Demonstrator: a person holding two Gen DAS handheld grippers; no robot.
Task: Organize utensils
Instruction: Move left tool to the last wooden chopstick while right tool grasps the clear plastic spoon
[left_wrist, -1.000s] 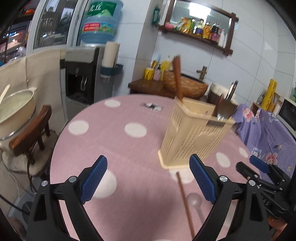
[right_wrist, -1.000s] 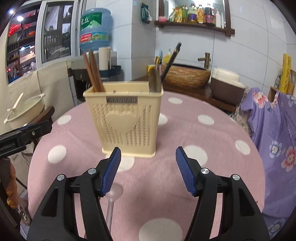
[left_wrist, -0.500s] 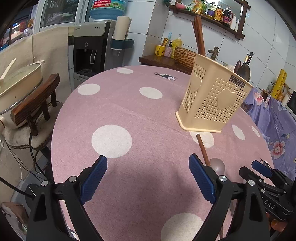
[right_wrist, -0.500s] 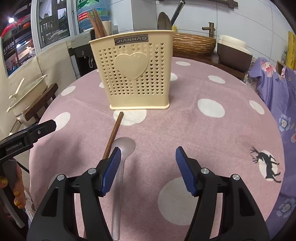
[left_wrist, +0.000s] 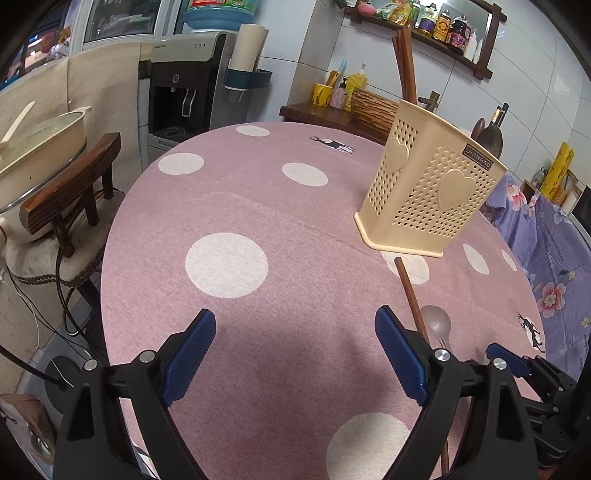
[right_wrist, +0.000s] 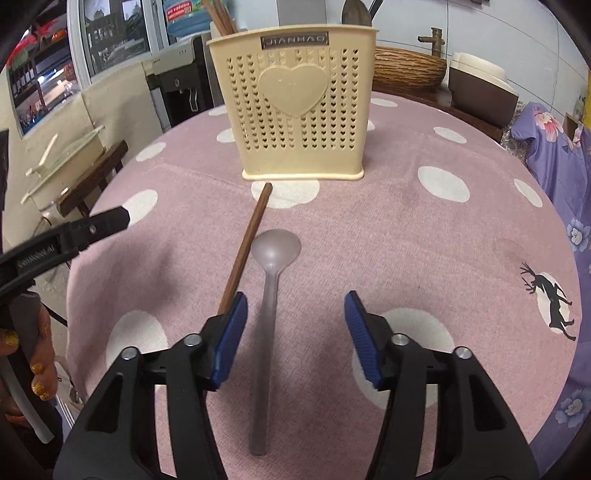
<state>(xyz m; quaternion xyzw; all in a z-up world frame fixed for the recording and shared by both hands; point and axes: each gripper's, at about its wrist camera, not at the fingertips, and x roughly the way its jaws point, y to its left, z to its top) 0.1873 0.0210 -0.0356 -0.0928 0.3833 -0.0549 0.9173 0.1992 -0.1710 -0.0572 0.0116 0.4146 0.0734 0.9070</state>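
Approaching the pick-up step, by my reading: right gripper (right_wrist: 293, 332) hovers with jaws spread wide and empty; the translucent spoon (right_wrist: 271, 295) lies flat on the polka-dot tablecloth (right_wrist: 406, 229), handle running between the jaws nearer the left pad, bowl ahead of the tips; wooden chopstick (right_wrist: 247, 243) lies just outside the left pad, angled toward the cream utensil holder (right_wrist: 295, 107) beyond; left gripper (left_wrist: 295, 354) open, empty, over bare cloth; next move likely needs lowering and closing on the spoon handle alone, clear of the chopstick.

Even indoor light, sharp frames, strong fisheye bend

Soft shadows of the tongs fall on the surface (left_wrist: 295, 229); wall tiles show mild glare, the edges curve and darken into black corners, and nothing is visibly motion-blurred.
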